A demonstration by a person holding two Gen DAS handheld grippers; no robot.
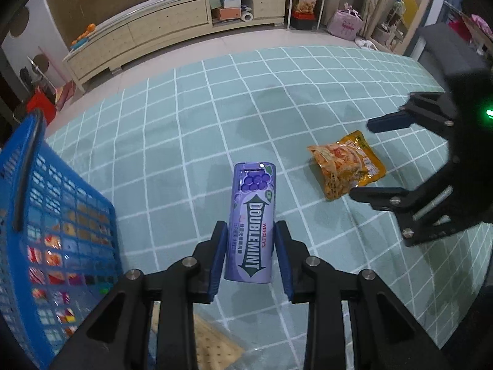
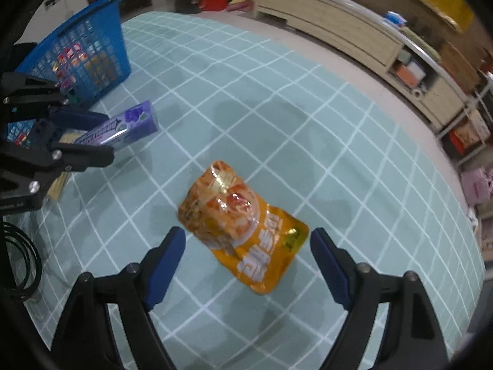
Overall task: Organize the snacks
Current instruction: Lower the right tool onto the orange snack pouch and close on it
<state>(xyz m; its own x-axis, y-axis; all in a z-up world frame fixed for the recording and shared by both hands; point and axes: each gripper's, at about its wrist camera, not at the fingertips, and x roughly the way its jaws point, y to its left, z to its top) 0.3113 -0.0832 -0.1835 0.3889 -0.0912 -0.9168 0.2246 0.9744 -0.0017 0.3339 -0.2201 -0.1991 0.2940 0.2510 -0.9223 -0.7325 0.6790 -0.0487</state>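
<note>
Table (image 1: pixel 277 98) cloth in pale green with a white grid fills most of both views under your hands. Your blue basket (image 1: pixel 46 215) stands at the left edge of that table, its mesh wall showing many coloured packets inside, and a dark handle lies along its rim. In the right wrist view the same basket (image 2: pixel 92 52) sits at the far left corner of the table, beyond your left tool.

Your left tool (image 1: pixel 251 256) is closed most of the way and has hold of the purple Doublemint gum box (image 1: pixel 252 219), with a blue pad pressed against each long side and the box sticking forward past the fingertips. In the right wrist view the box (image 2: pixel 123 128) is held off the cloth, just beside the basket.

Your right tool (image 2: pixel 248 260) points steeply down with its jaws standing wide and nothing gripped. The orange snack bag (image 2: pixel 243 231) lies flat on the cloth with its nearer end between the two blue pads, neither pad touching it. From the left wrist view that bag (image 1: pixel 348 166) rests on the table right of the gum box, with your right tool (image 1: pixel 366 157) over its right end
</note>
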